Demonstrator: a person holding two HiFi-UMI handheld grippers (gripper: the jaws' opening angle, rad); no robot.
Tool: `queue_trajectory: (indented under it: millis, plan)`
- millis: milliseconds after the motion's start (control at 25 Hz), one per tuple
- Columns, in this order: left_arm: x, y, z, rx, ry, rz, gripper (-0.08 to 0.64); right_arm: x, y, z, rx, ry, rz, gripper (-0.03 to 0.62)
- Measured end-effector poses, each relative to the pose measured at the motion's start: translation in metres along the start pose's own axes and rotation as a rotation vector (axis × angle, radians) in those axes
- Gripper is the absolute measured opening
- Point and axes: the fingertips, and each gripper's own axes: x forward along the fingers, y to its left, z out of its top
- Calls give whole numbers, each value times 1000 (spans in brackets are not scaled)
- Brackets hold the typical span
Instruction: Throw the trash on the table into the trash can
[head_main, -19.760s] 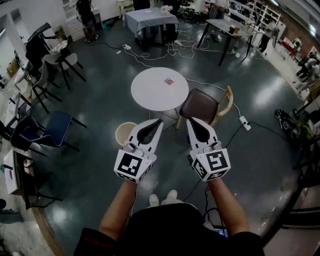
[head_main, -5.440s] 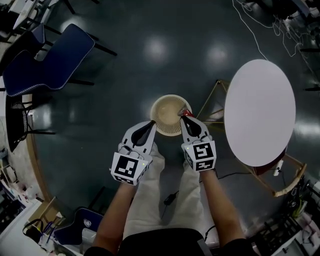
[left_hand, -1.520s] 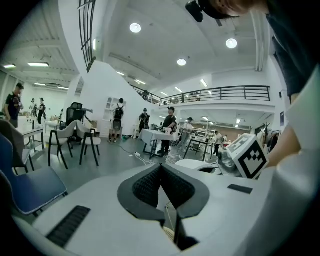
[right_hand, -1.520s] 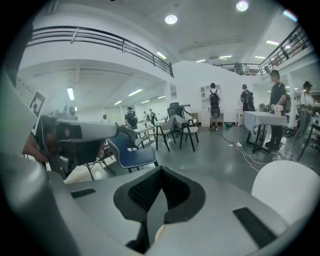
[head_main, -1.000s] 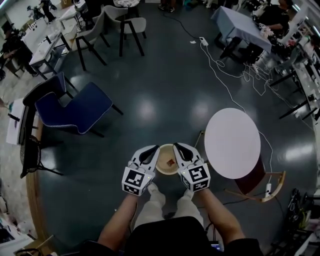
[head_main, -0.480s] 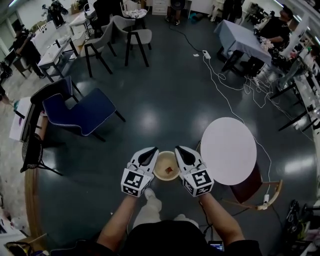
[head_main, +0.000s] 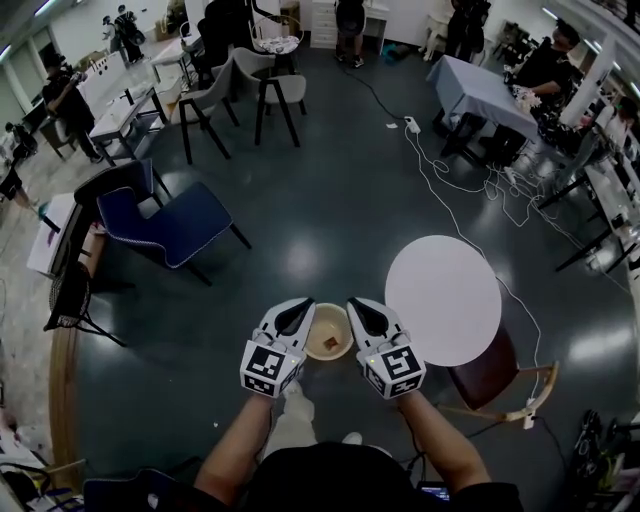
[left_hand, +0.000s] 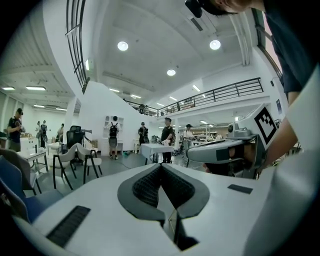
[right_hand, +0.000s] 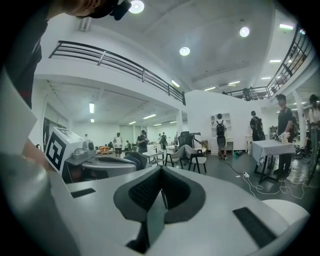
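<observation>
The floor (head_main: 330, 215) is dark and highly glossy, with bright reflections on it. The round desk (head_main: 443, 290) has a smooth, matt white top. The trash can (head_main: 326, 316) looks like smooth beige plastic. The left claw (head_main: 300, 306) and right claw (head_main: 352, 304) have matt white plastic shells, and their pads (left_hand: 145, 186) are dark, finely ribbed and rubbery-looking. The blue chair (head_main: 165, 222) looks cloth-covered. The brown chair (head_main: 488, 372) has a pale wooden frame.

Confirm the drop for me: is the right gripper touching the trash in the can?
Apart. Head view: the trash lies inside the trash can; the right gripper is shut, empty.
</observation>
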Motion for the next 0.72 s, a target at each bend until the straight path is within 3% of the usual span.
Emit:
queue_trajectory:
  millis: [440,720]
  plan:
    - [-50,-110,32,49,-46,36,15,-123,23,18,-21,-66,19,18]
    - [-79,-188,37,90,-67,63,15,-207,30,11,-37,-92,33,18]
